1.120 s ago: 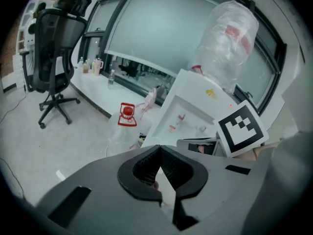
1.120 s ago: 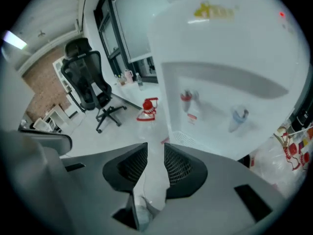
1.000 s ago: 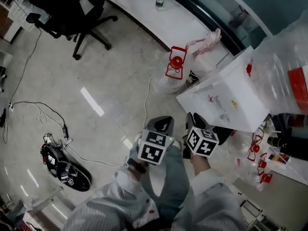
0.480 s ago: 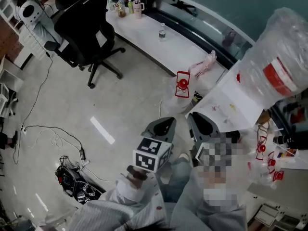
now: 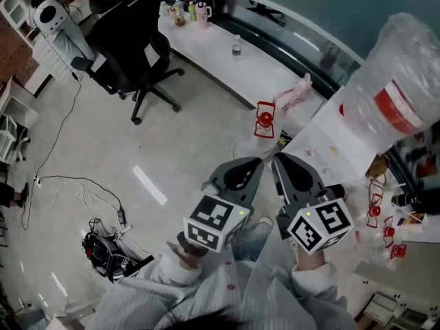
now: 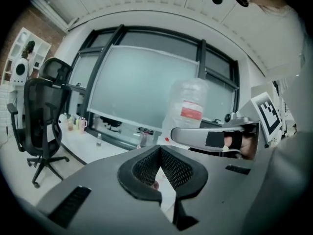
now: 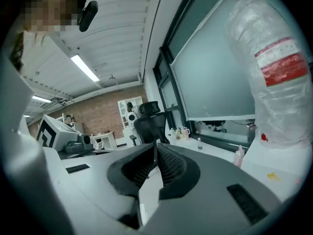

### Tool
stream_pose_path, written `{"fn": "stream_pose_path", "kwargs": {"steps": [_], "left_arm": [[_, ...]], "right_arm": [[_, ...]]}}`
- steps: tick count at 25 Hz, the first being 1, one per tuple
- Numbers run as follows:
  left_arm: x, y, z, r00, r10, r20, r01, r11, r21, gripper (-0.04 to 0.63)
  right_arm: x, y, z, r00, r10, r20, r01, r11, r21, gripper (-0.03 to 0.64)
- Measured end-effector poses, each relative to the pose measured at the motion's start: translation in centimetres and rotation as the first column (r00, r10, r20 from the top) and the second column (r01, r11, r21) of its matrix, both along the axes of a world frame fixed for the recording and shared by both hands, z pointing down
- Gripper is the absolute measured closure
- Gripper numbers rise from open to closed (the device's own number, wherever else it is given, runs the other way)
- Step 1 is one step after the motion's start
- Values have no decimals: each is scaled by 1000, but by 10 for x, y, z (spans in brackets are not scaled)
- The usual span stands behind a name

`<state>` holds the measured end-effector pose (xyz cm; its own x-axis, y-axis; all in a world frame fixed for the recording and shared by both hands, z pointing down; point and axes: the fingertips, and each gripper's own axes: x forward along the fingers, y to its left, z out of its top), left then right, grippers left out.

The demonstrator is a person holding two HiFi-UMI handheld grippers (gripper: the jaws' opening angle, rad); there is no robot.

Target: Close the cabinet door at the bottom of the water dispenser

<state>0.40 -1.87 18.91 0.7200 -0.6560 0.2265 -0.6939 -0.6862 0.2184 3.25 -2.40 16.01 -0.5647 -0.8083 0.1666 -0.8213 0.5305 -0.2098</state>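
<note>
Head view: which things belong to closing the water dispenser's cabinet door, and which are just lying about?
Job: water dispenser, its jug, left gripper, right gripper (fingers have just been closing, nothing between them). The door itself is out of view.

Lying about: office chair, small bottle on the counter, loose cables, black device beside them.

White box-shaped water dispenser placed at right, large clear plastic jug seated on top. Long white bench set behind it; small clear bottle stood on bench. Black swivel chair parked at bench's left end. Black cabled device laid on floor, far left.
</note>
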Motion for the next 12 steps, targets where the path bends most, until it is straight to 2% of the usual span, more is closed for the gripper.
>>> {"fn": "stream_pose_path", "kwargs": {"steps": [12], "left_arm": [[1, 2, -21, 1000, 12, -2, -12, 999, 53, 585]], "right_arm": [[-9, 6, -18, 998, -59, -6, 60, 997, 41, 601]]}}
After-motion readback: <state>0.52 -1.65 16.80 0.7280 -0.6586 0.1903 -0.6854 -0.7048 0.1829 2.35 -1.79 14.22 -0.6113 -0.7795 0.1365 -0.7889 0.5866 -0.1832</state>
